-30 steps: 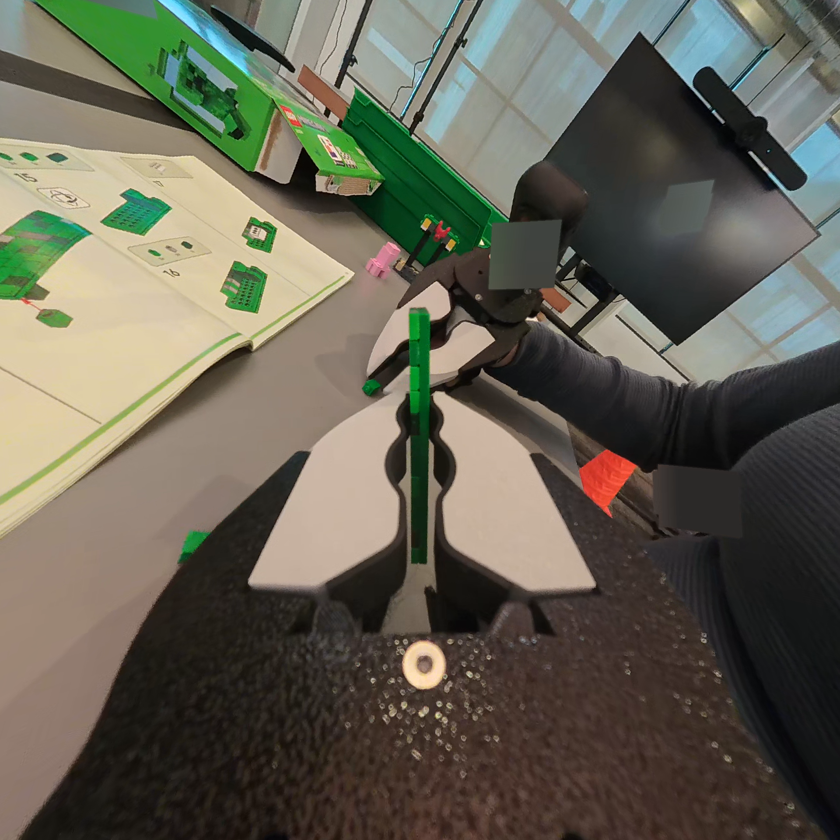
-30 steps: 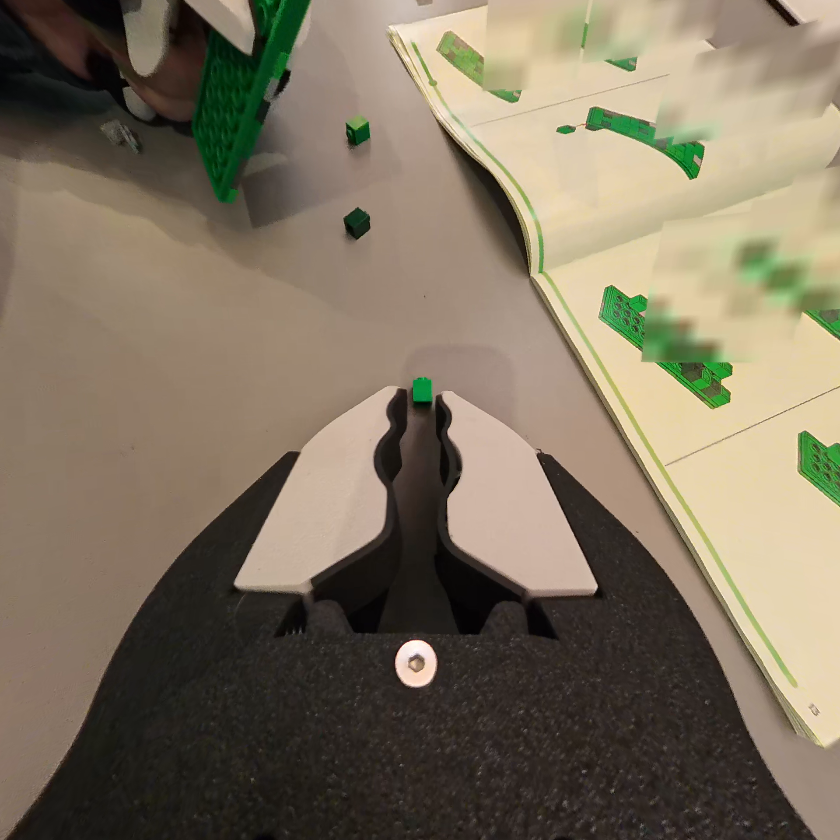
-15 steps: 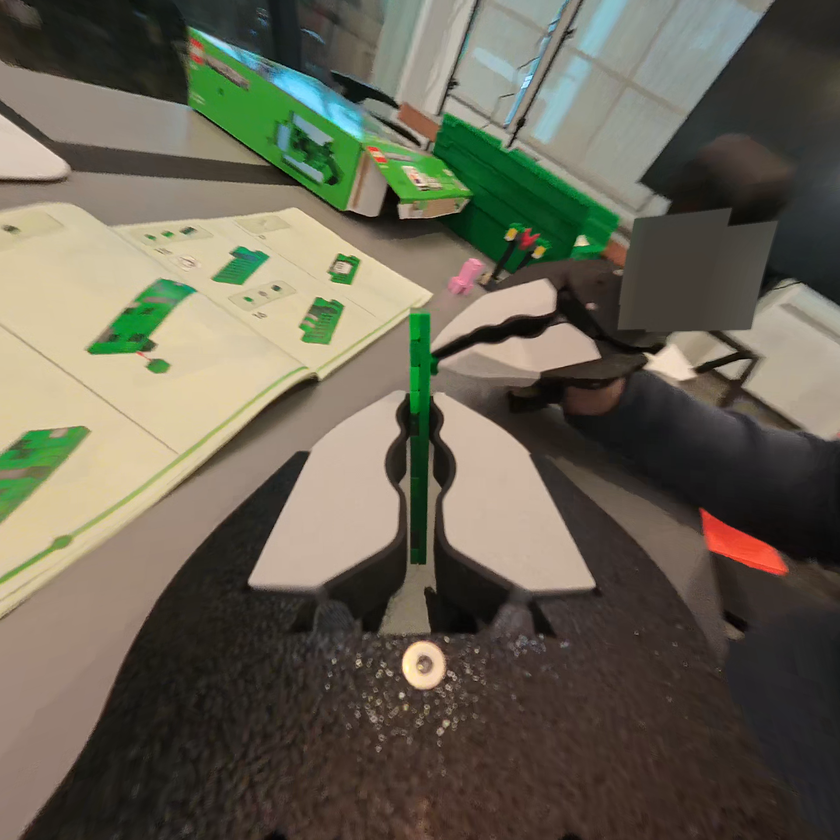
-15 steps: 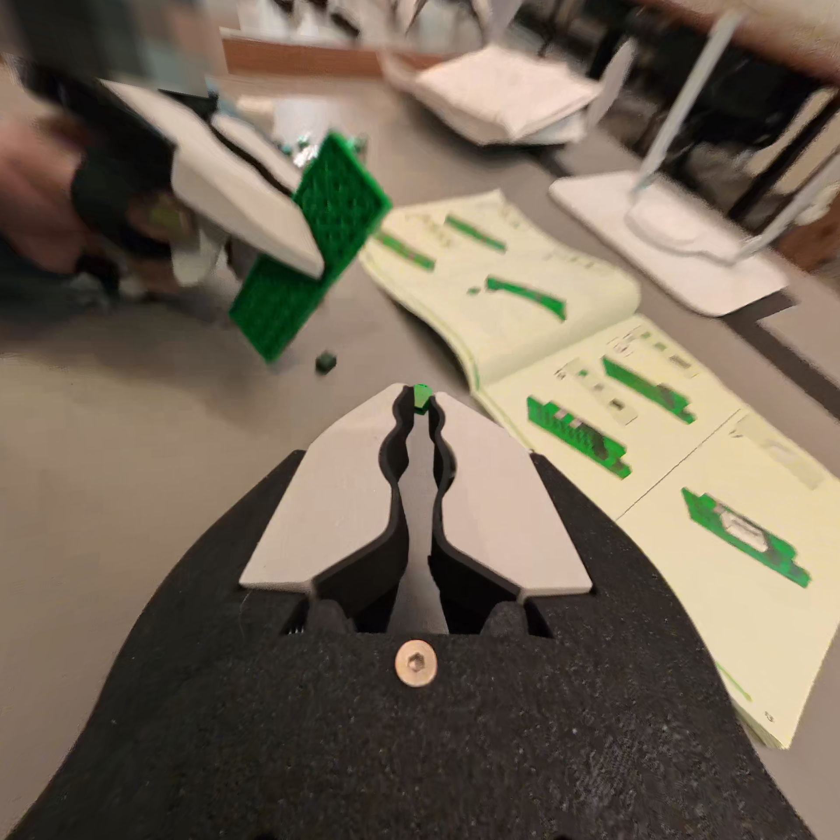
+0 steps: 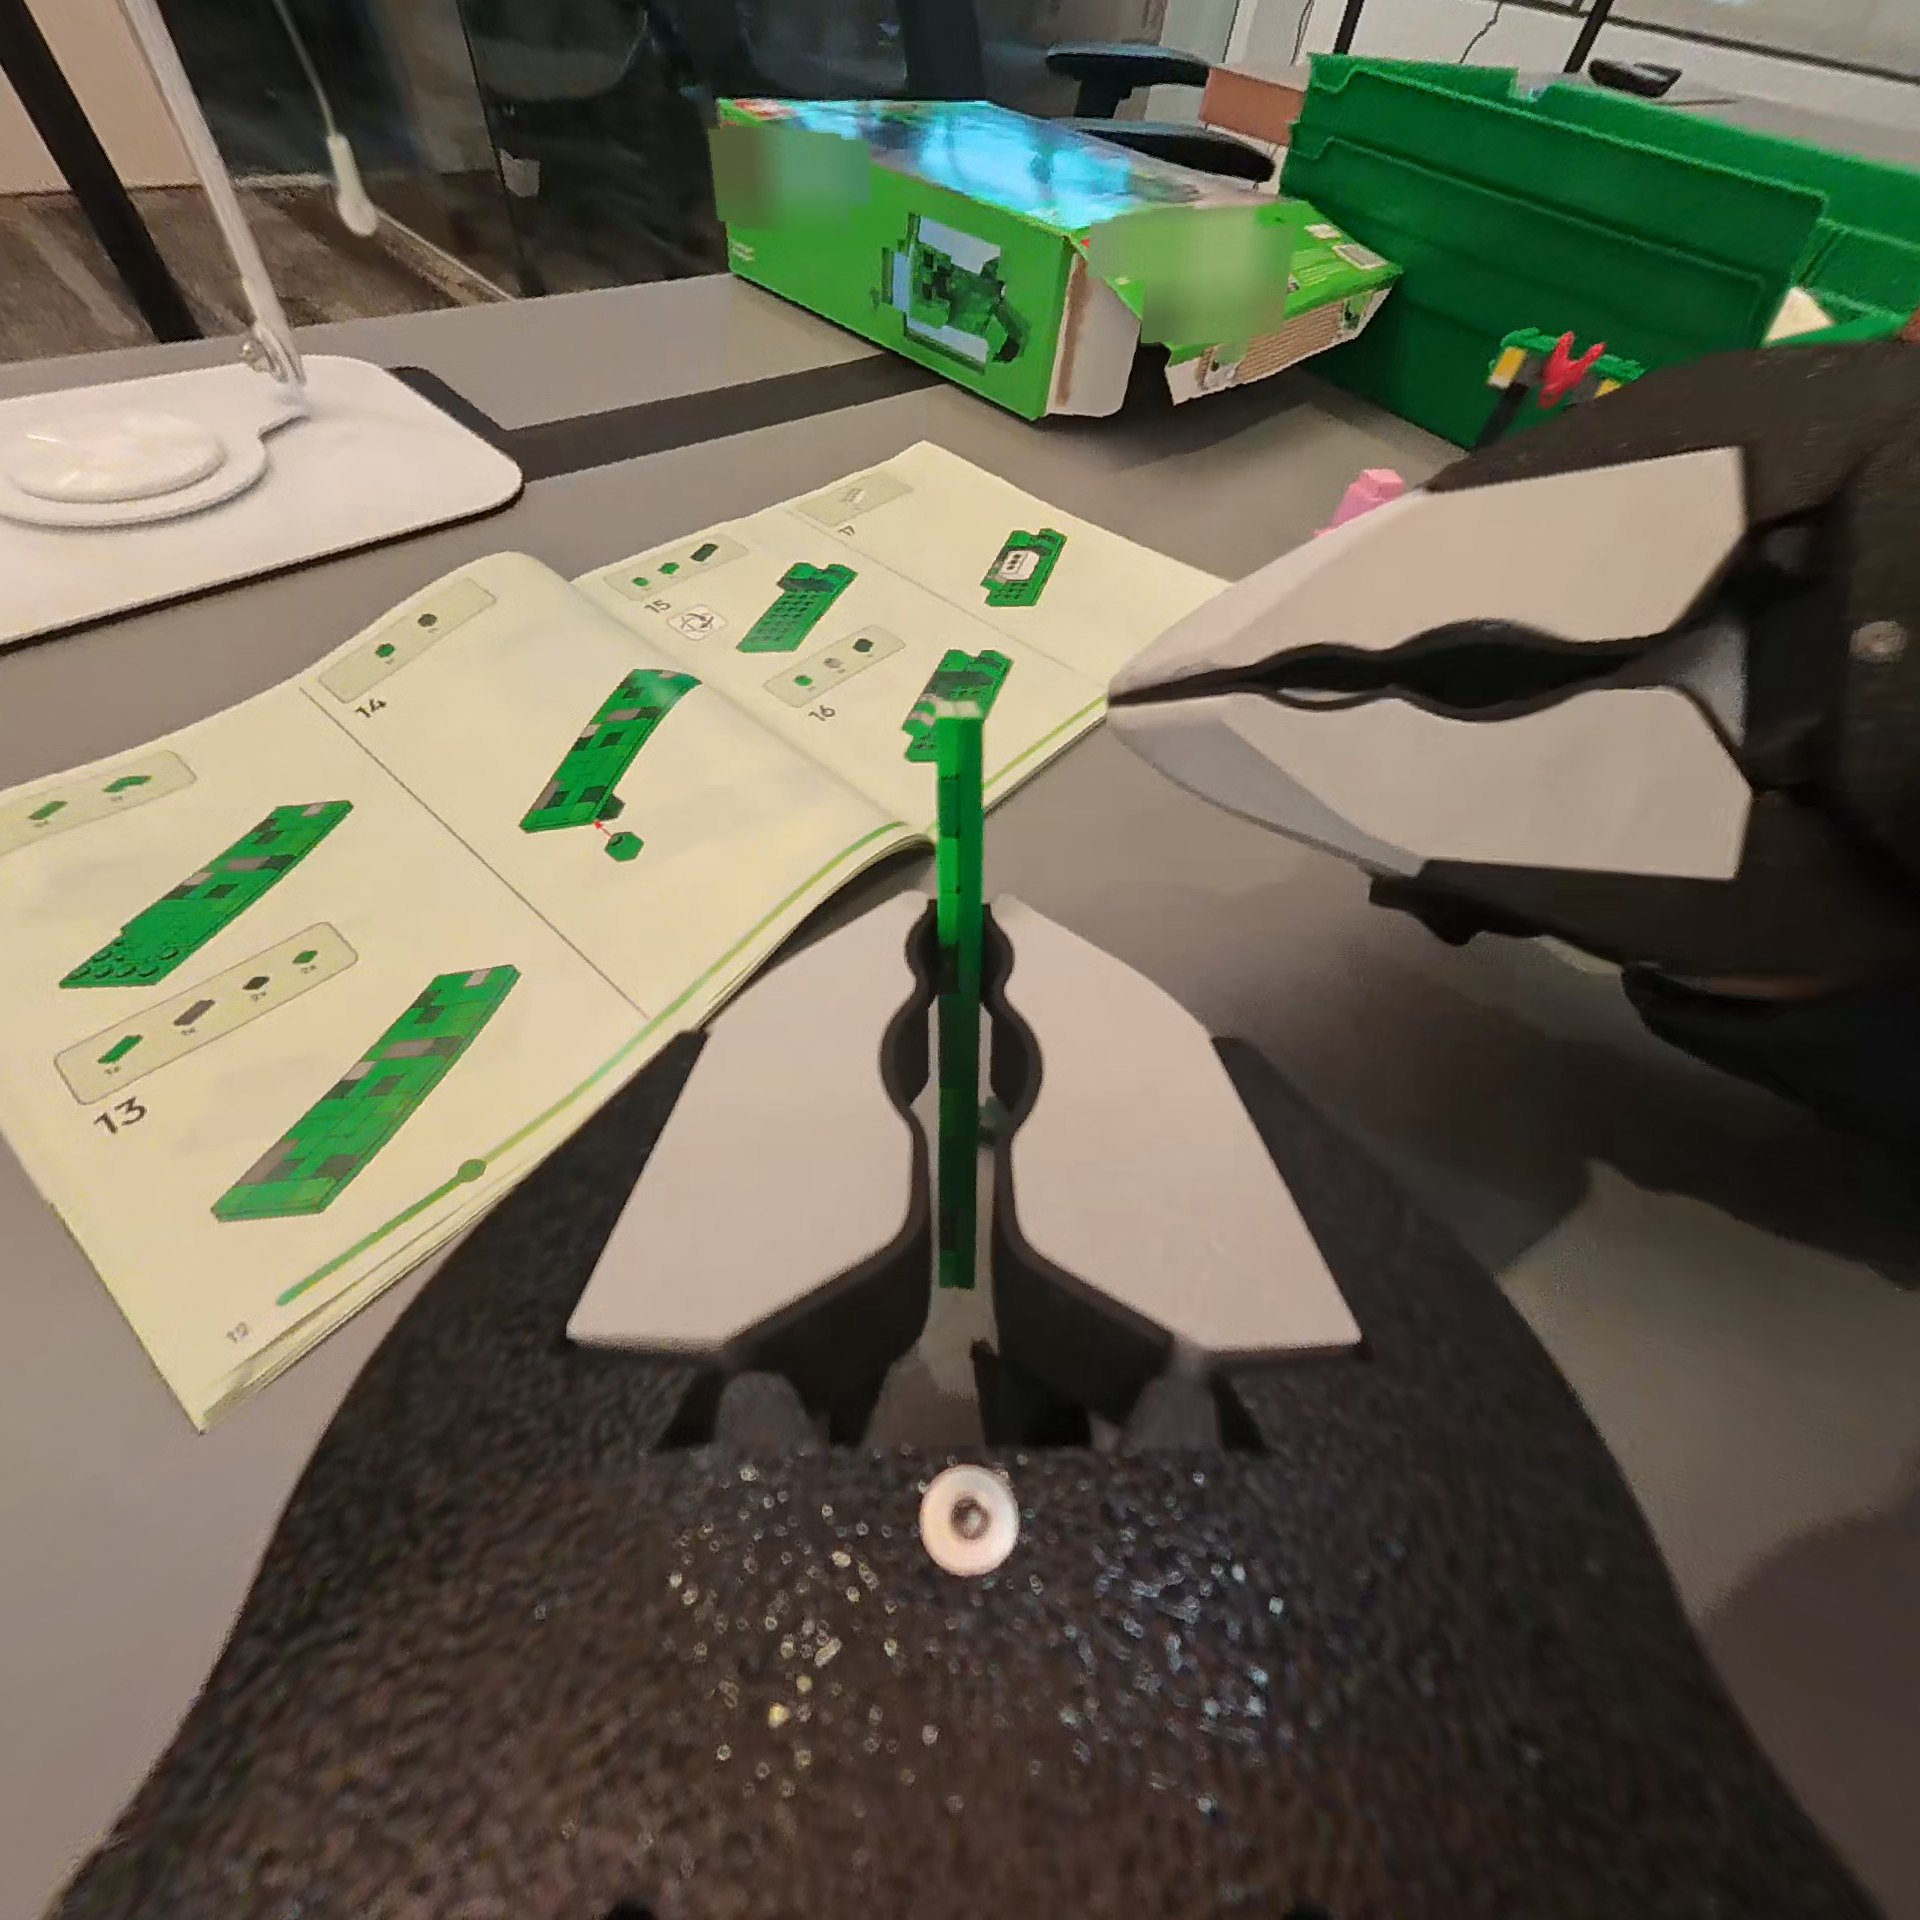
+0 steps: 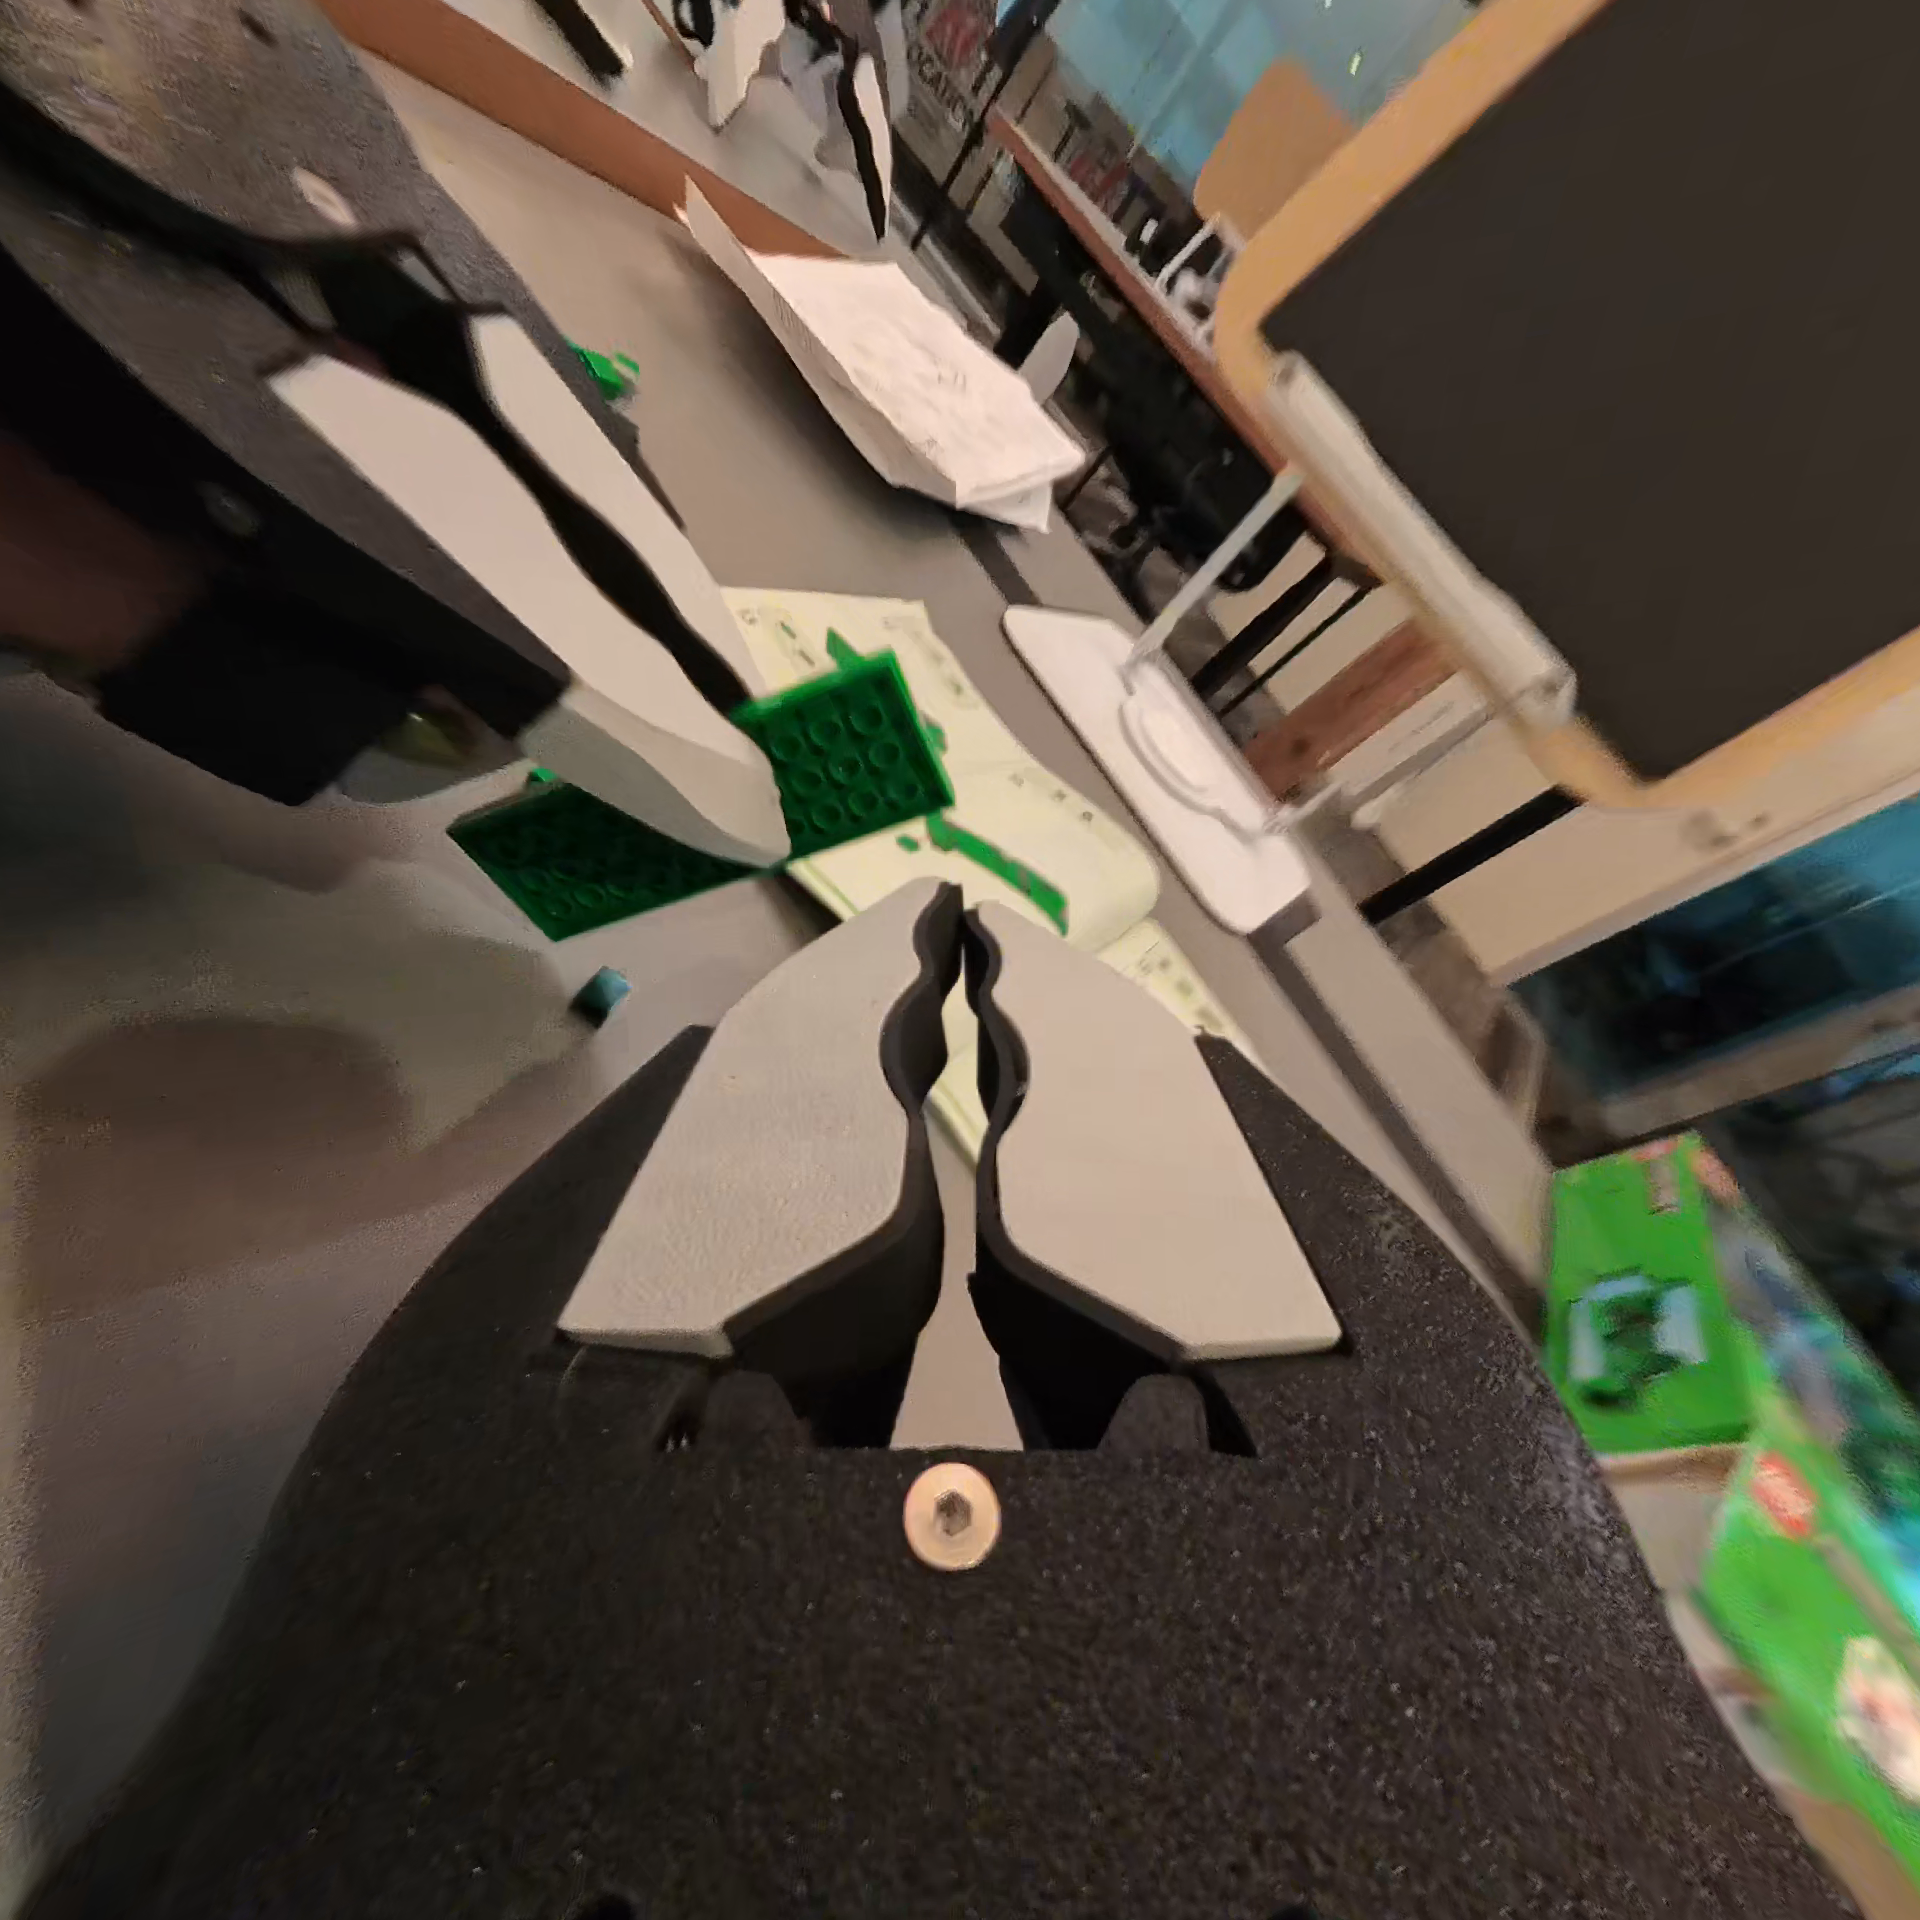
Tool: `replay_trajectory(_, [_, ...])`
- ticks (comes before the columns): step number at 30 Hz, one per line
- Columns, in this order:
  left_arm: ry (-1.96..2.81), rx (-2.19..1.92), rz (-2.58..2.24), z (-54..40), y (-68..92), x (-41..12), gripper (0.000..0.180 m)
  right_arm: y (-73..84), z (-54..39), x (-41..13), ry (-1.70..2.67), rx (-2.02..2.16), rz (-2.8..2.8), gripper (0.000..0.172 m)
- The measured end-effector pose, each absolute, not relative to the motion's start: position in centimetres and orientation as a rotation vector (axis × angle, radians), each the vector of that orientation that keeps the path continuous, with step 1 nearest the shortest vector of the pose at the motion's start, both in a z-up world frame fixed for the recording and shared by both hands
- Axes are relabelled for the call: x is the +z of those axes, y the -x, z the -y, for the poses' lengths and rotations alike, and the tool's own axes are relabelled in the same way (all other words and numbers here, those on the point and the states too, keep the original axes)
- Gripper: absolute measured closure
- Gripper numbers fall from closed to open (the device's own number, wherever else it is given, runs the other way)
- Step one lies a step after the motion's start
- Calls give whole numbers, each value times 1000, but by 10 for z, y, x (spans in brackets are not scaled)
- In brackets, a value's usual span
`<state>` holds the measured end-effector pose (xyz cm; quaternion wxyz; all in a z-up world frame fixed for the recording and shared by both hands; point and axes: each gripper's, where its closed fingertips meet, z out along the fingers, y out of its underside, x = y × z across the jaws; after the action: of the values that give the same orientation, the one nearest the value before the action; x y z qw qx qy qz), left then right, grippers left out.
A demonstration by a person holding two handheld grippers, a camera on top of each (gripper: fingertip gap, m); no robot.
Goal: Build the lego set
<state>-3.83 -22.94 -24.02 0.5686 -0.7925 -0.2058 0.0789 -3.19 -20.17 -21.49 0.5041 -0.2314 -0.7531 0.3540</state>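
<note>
Right gripper [image 6: 961,914] lifted off table, jaws closed, empty; left gripper [image 5: 961,914] jaws clamp green plate [image 5: 958,831].

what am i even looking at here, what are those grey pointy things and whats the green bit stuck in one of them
Those grey points are tongs: a person holds one hand-operated two-finger tool in each hand, and each carries a camera looking along its fingers. So one picture comes from the left tool, the other from the right.

The left tongs are shut on a green studded building plate, seen edge-on from its own camera and flat-on from the other. The right tongs are shut, with nothing showing between the tips.

On the grey table lie an open instruction booklet, a green toy box, a white lamp base and a small loose brick.
</note>
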Motion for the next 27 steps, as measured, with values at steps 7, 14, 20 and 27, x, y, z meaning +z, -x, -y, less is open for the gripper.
replay_trajectory(7, [1765,244,561,248,64,-230,175,48,177,-247,750,877,1804,171])
replay_trajectory(14, [1641,334,622,287,90,-203,175,44,187,-244,658,895,1804,172])
replay_trajectory(20, [1529,403,650,335,107,-175,175,8,249,-233,422,1265,1941,162])
replay_trajectory(27, [1528,340,675,370,100,-169,175,-28,315,-255,381,1397,2302,158])
